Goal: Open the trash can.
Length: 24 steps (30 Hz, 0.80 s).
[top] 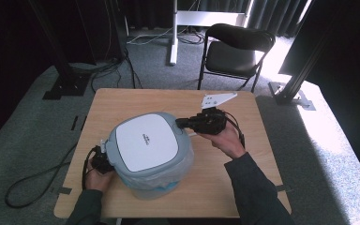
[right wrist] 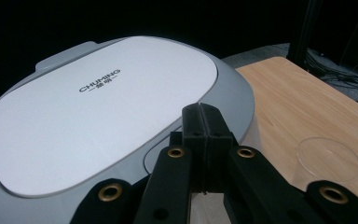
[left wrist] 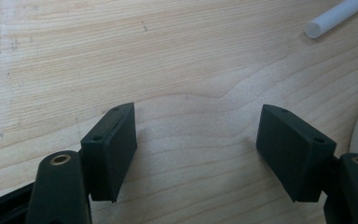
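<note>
A round grey bin with a white lid marked "CHUMING" stands on the wooden table, and a clear plastic liner is bunched under its rim. The lid lies flat and closed. My right gripper is at the bin's right rim. Its jaws are shut, pad against pad, with nothing between them, and the gripper points over the lid's grey edge. At the bin's left side, low by the table, is my left gripper. That gripper is open over bare wood.
A white tube lies on the table beyond the left gripper. A clear round disc or cup sits on the wood to the right of the bin. A black chair stands behind the table, and cables run over the floor on the left.
</note>
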Motion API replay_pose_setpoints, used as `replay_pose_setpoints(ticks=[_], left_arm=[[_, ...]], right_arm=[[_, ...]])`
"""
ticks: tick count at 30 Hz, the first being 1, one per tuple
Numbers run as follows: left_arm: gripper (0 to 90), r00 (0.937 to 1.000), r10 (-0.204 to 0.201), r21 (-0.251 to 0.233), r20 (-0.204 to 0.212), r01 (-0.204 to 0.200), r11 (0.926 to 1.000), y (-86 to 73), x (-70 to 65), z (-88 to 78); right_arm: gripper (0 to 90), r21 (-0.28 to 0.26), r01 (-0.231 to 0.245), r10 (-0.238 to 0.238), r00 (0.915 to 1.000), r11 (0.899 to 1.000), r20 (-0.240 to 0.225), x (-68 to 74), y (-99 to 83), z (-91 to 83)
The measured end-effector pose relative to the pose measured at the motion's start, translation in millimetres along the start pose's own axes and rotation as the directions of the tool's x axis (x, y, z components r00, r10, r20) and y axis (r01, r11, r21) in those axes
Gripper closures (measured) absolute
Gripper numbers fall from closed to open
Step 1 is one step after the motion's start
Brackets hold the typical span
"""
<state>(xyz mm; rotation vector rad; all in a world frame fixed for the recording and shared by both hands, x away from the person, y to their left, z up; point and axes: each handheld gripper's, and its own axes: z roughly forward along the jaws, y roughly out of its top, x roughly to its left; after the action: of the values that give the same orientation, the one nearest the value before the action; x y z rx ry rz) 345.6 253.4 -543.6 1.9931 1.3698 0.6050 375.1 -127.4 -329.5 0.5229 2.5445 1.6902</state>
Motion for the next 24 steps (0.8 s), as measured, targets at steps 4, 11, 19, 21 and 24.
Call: replay_pose_setpoints(ticks=[4, 11, 19, 21, 24], left_arm=[[28.7, 1.0, 0.0, 0.0, -0.001, 0.0, 1.0, 0.0, -0.1, 0.1], [28.7, 1.0, -0.001, -0.001, -0.001, 0.001, 1.0, 0.0, -0.2, 0.2], [28.7, 1.0, 0.0, 0.0, -0.001, 0.0, 1.0, 0.1, -0.2, 0.2], [28.7, 1.0, 0.0, 0.0, 0.0, 0.0, 1.0, 0.1, -0.2, 0.2], [28.7, 1.0, 0.0, 0.0, -0.001, 0.0, 1.0, 0.1, -0.2, 0.2]], right_arm=[[90.0, -0.001, 0.006, -0.006, 1.0, 1.0, 0.001, 1.0, -0.2, 0.9], [90.0, 0.007, 0.019, -0.019, 0.9997, 1.0, 0.012, 0.9, -1.4, 1.2], [87.7, -0.011, 0.019, -0.019, 0.9994, 1.0, 0.028, -1.5, -3.0, -0.5], [84.2, -0.009, 0.018, -0.018, 0.9988, 1.0, 0.045, -2.6, -4.1, -0.8], [83.1, -0.02, 0.006, -0.005, 0.9981, 1.0, 0.061, -6.2, -5.3, -3.1]])
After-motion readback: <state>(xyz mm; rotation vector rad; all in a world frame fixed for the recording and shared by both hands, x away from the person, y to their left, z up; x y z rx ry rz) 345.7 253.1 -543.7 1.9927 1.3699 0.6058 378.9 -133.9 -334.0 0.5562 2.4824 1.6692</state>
